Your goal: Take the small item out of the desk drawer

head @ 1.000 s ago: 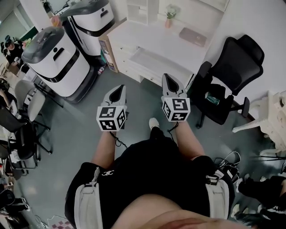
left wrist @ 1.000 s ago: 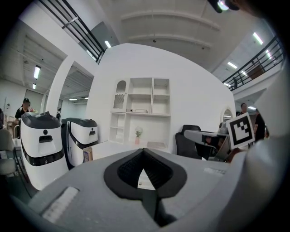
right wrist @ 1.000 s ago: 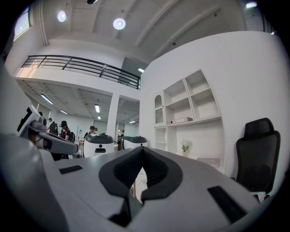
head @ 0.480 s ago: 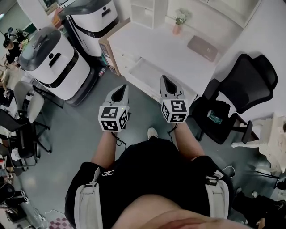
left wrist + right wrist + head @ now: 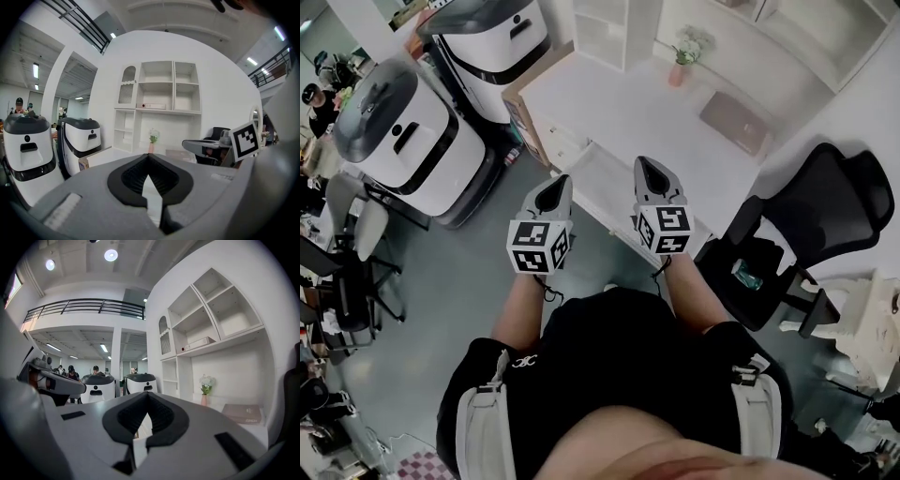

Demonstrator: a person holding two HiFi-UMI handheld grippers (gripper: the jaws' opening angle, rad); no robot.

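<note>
Forearms (image 5: 517, 309) reach forward side by side toward the desk (image 5: 619, 103); we hold left gripper (image 5: 554, 186) and right gripper (image 5: 650, 171) pinched closed, empty, at its open drawer (image 5: 602, 178). We cannot make out the small item.

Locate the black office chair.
In the head view the black office chair stands at the right edge, just right of the white desk.

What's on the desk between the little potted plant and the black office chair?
A flat brownish book lies on the desk between the plant and the chair, touching neither; the head view shows it best.
</note>
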